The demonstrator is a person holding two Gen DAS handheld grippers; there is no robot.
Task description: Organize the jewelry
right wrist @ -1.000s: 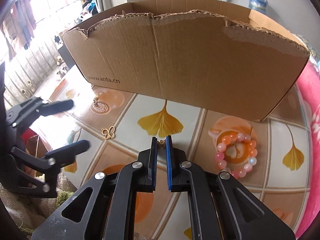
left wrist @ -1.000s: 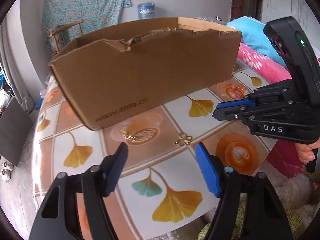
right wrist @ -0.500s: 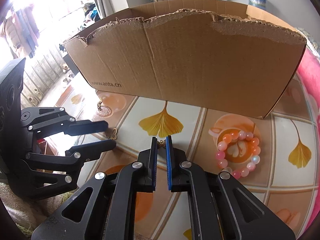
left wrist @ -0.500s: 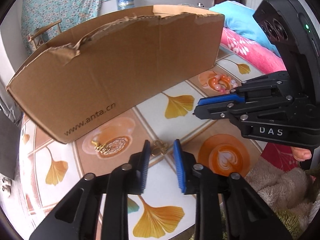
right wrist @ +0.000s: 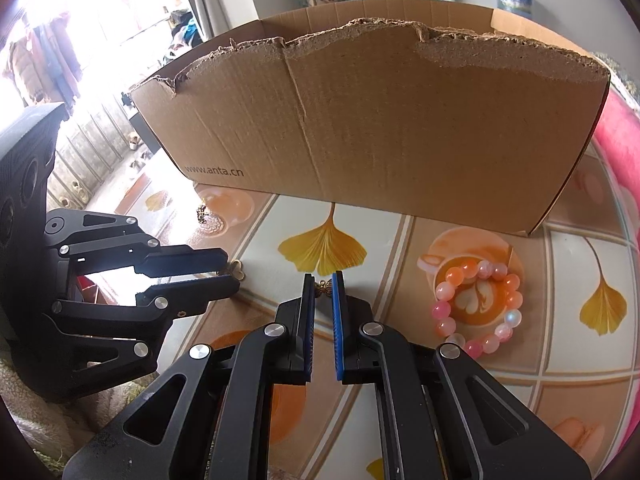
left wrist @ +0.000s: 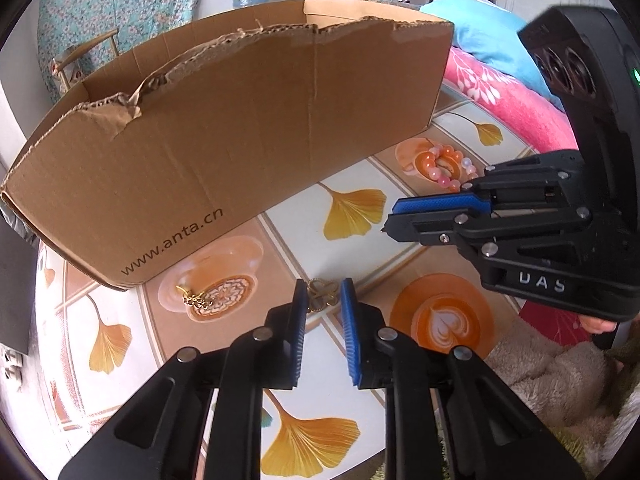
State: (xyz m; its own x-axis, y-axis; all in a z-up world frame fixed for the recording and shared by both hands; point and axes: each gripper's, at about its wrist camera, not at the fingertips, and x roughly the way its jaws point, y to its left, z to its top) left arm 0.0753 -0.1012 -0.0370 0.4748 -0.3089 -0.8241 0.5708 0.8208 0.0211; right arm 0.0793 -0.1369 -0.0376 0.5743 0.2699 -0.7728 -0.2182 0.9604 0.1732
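Gold-coloured and openwork, a small butterfly charm (left wrist: 323,297) lies on the table between the blue ribbed pads of the left gripper (left wrist: 324,300); the pads (left wrist: 349,320) sit right at its wings, narrowed around it, though whether they press it cannot be told. From the right wrist view the same charm (right wrist: 236,270) peeps out just past the left gripper's (right wrist: 224,268) tips. A second tiny gold charm (right wrist: 325,288) sits pinched at the tips of the right gripper (right wrist: 323,288), whose jaws stand almost together with a slim gap behind the piece. In the left view the right gripper (left wrist: 394,216) hovers with its fingers near shut.

Off to the left of the butterfly, a crumpled gold chain (left wrist: 196,301) rests on a printed coffee cup motif. Glossy round beads in pink, orange and pearly white form a bracelet (right wrist: 478,306) lying flat on another cup print, right of the right gripper.

Beneath everything, the table (left wrist: 360,264) wears a shiny oilcloth with yellow ginkgo leaves and latte pictures in tiles. Behind stands a long corrugated cardboard box (right wrist: 380,128), its top edge raggedly torn, "www.anta.cn" printed on the front wall; its inside is hidden from both cameras. A pink floral blanket (left wrist: 508,96) lies beyond the table's right side.
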